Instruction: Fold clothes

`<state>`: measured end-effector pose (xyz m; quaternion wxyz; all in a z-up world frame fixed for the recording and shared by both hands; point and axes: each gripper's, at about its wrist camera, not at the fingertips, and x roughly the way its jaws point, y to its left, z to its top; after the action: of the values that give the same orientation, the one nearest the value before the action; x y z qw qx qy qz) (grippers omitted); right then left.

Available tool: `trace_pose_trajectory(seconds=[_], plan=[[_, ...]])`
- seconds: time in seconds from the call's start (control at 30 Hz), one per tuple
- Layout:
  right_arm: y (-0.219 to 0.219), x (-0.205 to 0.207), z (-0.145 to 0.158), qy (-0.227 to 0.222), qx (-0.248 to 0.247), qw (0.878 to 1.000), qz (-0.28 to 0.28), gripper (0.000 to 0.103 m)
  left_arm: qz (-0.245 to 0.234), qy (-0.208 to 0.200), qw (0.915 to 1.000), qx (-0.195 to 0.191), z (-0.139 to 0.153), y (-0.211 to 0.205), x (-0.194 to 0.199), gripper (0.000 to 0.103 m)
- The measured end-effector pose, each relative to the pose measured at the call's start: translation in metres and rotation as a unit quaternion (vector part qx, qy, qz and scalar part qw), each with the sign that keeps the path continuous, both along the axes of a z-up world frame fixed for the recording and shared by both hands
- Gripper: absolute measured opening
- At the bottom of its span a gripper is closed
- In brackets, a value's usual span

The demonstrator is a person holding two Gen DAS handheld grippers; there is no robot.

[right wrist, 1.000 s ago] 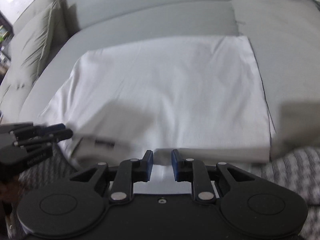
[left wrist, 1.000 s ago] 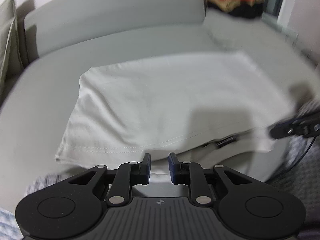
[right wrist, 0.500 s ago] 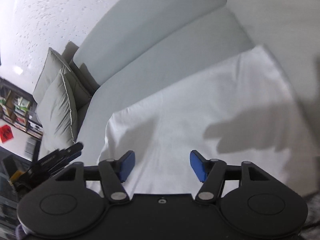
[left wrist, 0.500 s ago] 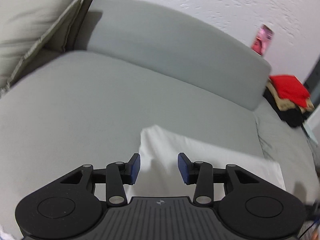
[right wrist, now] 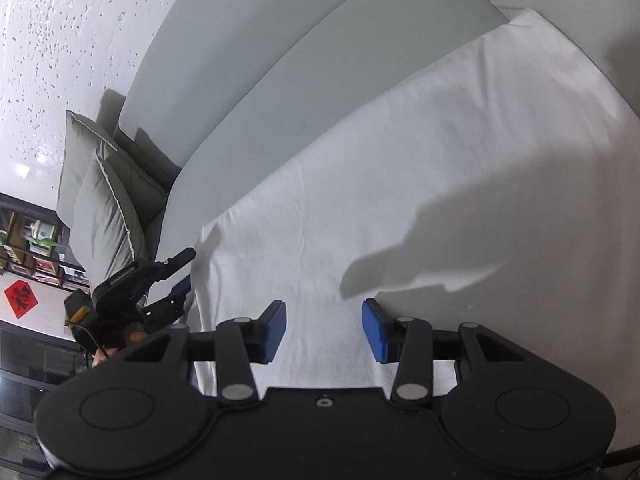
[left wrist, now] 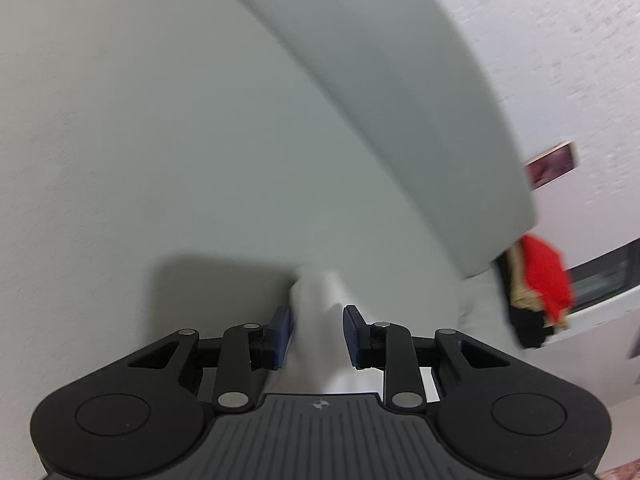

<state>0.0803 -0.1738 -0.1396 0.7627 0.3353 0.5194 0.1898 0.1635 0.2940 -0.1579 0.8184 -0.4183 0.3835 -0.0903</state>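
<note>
Two cushions (right wrist: 100,200), grey w/ pale piping, stacked at left edge of right-wrist view, leaning on sofa (right wrist: 280,60) backrest. Shelving (right wrist: 28,248) w/ small items behind them, far left; one red diamond sign (right wrist: 21,297) below it. Speckled white wall (right wrist: 60,20) upper left.

Left-wrist view: grey sofa seat fills left + centre, backrest sweeps diagonally to right. One pile of clothes (left wrist: 538,292) at right edge – red on top, tan + black under, blurred. One pinkish picture (left wrist: 550,166) on wall, upper right. Nothing blocks either claw's path.

One white garment (right wrist: 400,200), spread flat on sofa seat, centre to upper right of right-wrist view; shadow of rig falls across its lower right. In left-wrist view only a blurred corner of it (left wrist: 320,320) shows, lower centre.

Right gripper (right wrist: 323,330): tilted, hovering low over garment's near part, blue pads (right wrist: 275,330) wide apart, gripping nothing.

Left gripper (left wrist: 316,334): pads moderately apart, white cloth corner sits in the gap; contact w/ pads – cannot tell, blur. Same gripper seen from right-wrist view at lower left (right wrist: 176,296), at garment's left edge, fingers apart, person's hand behind it.
</note>
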Motion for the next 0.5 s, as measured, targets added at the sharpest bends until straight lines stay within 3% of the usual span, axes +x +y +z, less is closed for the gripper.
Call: trace_pose_trajectory(seconds=[0.07, 0.23, 0.37, 0.4, 0.47, 0.5], plan=[[0.001, 0.001, -0.003, 0.001, 0.003, 1.000, -0.002, 0.041, -0.006, -0.009, 0.9999, -0.012, 0.000, 0.000, 0.002, 0.026], [-0.001, 0.002, -0.003, 0.004, 0.006, 1.000, -0.002, 0.041, -0.025, 0.013, 0.9990, -0.034, -0.013, -0.002, 0.024, 0.027], [0.000, 0.001, -0.003, 0.002, 0.003, 1.000, 0.001, 0.041, -0.024, 0.022, 0.9955, -0.089, -0.029, 0.001, 0.043, 0.027], [0.000, 0.001, -0.003, 0.002, 0.003, 1.000, 0.001, 0.041, -0.021, 0.027, 0.9944, -0.100, -0.034, 0.002, 0.046, 0.023], [0.000, 0.001, -0.003, 0.001, 0.002, 1.000, 0.003, 0.041, -0.013, 0.020, 0.9958, -0.089, -0.033, 0.001, 0.046, 0.003], [0.000, 0.001, -0.003, 0.000, 0.002, 1.000, 0.003, 0.041, -0.008, 0.013, 0.9970, -0.076, -0.031, 0.000, 0.045, 0.002]])
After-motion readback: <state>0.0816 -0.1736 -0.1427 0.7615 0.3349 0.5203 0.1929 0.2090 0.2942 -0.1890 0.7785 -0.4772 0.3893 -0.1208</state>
